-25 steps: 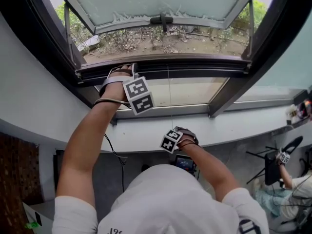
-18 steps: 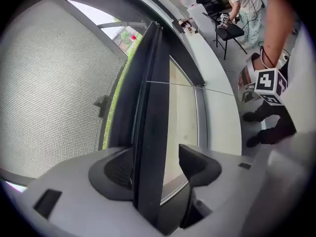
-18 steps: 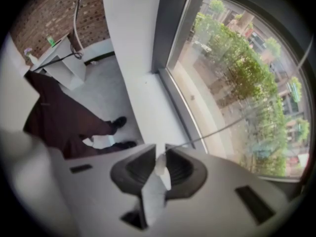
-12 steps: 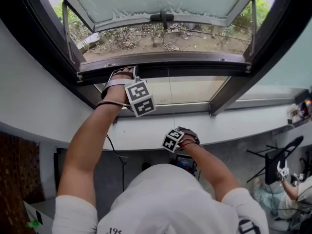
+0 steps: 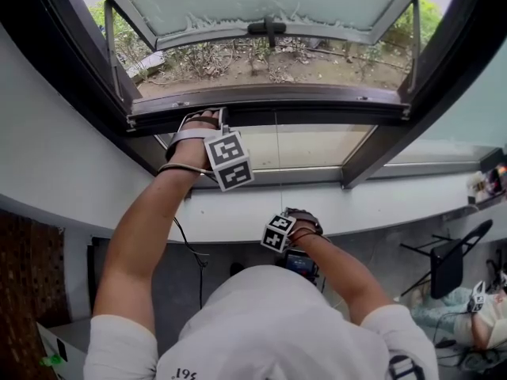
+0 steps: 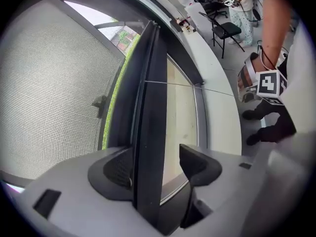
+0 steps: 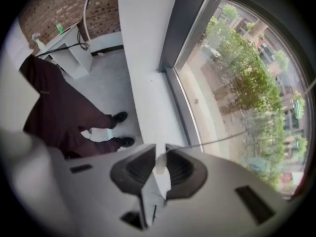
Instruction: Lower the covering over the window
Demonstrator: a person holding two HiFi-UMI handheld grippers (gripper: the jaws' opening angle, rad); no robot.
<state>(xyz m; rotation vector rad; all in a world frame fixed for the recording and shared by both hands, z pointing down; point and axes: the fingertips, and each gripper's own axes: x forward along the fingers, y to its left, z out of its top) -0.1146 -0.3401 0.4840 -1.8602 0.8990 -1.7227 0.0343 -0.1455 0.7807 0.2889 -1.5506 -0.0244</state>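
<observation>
In right tool [image 7: 159, 150] — white cord pull [image 7: 162, 175]

Your white, short-sleeved T-shirt [image 5: 269, 315] carries small dark print. The left gripper [image 6: 158, 167] and the right gripper [image 7: 159, 168] are both pale grey plastic with dark ribbed pads [image 6: 118, 169]. Behind each pair of fingers sits a white cube with black square markers, the left cube [image 5: 226, 158] and the right cube [image 5: 277, 232]. A grey strap [image 5: 186, 135] lies behind the left fingers, and a black cable [image 5: 187, 248] trails further back. You're in dark maroon trousers [image 7: 59, 107] and black shoes [image 7: 120, 116].
</observation>
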